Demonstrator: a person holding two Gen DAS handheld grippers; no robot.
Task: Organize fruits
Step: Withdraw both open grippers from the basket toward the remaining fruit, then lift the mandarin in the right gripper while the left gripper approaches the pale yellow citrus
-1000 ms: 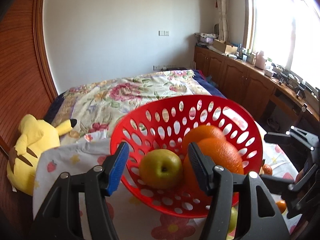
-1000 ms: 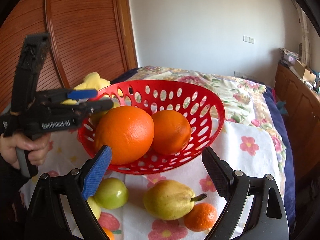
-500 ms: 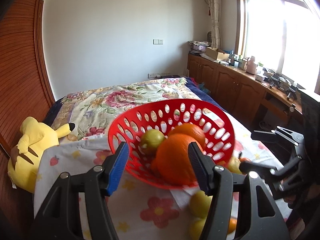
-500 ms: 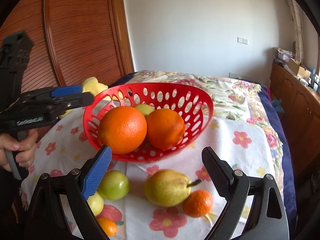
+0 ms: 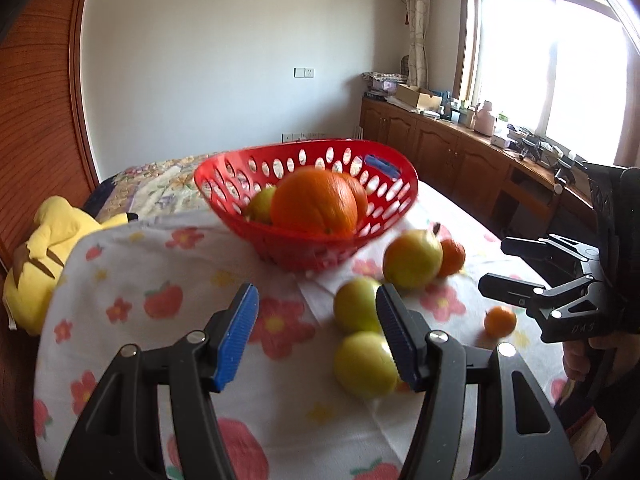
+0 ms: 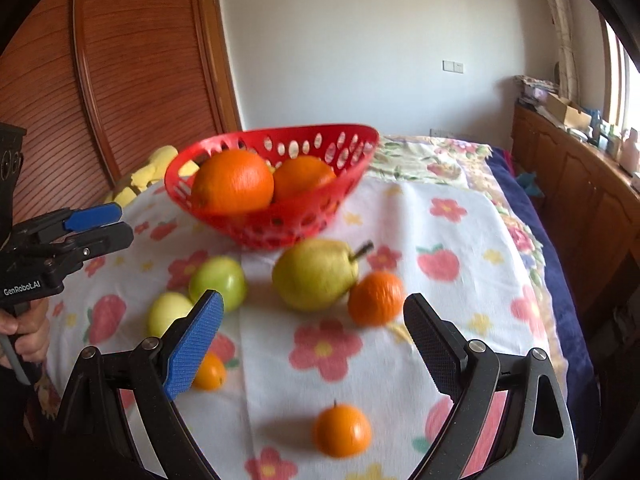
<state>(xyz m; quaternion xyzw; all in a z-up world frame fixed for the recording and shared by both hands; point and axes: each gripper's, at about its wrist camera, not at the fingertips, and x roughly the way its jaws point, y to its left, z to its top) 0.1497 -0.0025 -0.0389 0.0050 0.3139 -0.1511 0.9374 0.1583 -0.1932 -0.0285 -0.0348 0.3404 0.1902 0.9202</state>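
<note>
Right wrist view: one perforated red plastic basket on the flowered cloth holds two large oranges; in front lie one pear, two green apples and three small mandarins. Right gripper has its jaws wide apart, empty. Left gripper has ribbed blue pads part-open, holding nothing.

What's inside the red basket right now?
The red basket holds two oranges and a green fruit behind them. Its bottom is covered, so anything lower stays unseen.
</note>
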